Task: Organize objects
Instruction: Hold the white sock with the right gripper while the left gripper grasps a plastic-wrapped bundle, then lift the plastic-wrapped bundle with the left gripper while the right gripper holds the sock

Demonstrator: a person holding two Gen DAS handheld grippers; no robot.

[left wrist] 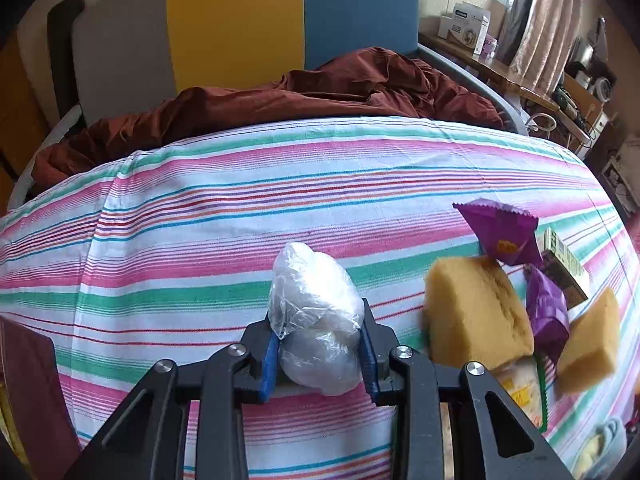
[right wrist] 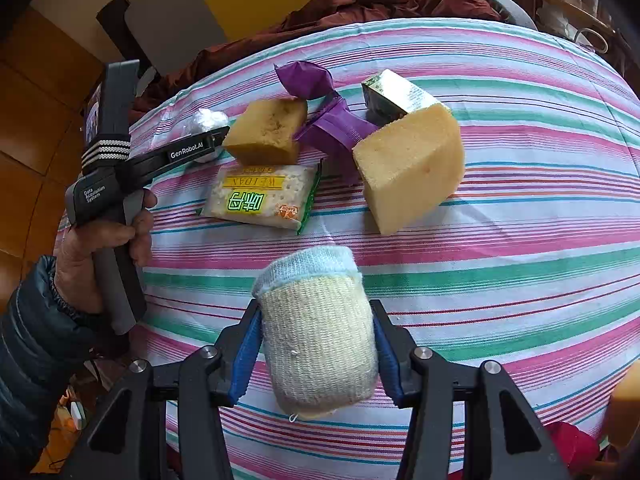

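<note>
Left wrist view: we log left gripper clamping clear plastic bag bundle for sorting, right gripper pinching rolled knit sock above striped bed sheet.

The lower part of the clear plastic-wrapped white bundle is hidden behind the blue pads of the left tool, and in the right wrist view only a silvery sliver of it is seen past that tool's black finger. The cracker packet with green print is largely covered by the tool's arm and a yellow sponge block in the left wrist view. A second yellow sponge block is smeared by blur there. The knitted cream-and-blue sock roll is cut off by the lens edge. An orange object at the right rim cannot be identified. Print on the white carton on the far shelf is too small to read.
</note>
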